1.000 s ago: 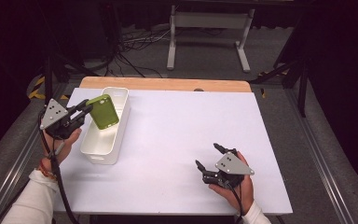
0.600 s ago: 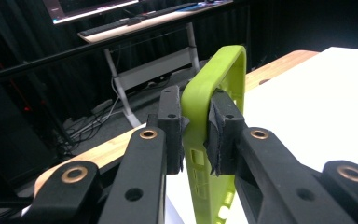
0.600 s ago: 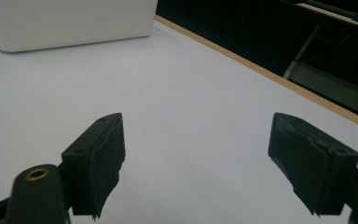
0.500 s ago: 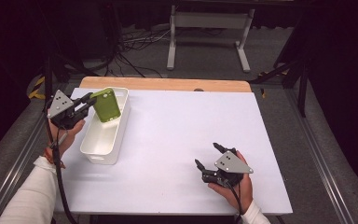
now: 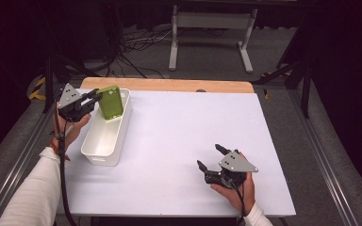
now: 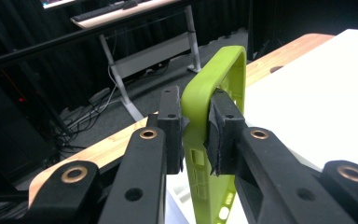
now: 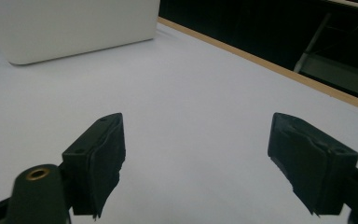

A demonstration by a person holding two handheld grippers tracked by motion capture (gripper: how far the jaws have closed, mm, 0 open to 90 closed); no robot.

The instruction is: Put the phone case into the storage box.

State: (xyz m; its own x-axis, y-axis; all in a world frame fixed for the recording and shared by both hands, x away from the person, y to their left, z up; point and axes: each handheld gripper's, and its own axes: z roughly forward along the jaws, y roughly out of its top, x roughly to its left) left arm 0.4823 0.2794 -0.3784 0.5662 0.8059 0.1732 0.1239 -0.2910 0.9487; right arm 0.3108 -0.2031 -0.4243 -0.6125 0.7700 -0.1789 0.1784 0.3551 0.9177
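Note:
A lime-green phone case (image 5: 110, 101) hangs upright over the far end of a white rectangular bin (image 5: 104, 136) at the table's left. My left gripper (image 5: 95, 97) is shut on the case's side wall. In the left gripper view the two pads (image 6: 220, 133) pinch the case (image 6: 219, 79) by its rim, its open face turned toward the table. My right gripper (image 5: 208, 157) rests low on the white tabletop at the front right, held in a hand. Its jaws stand wide open (image 7: 193, 158) with nothing between them.
The white table top (image 5: 184, 127) has a wooden strip (image 5: 169, 84) along its far edge. The bin (image 7: 74, 28) looks empty inside. A metal stand (image 5: 209, 33) and cables lie on the dark floor beyond the table.
My left gripper has carried the green case toward the far end of the bin and a little right. The right gripper has stayed put.

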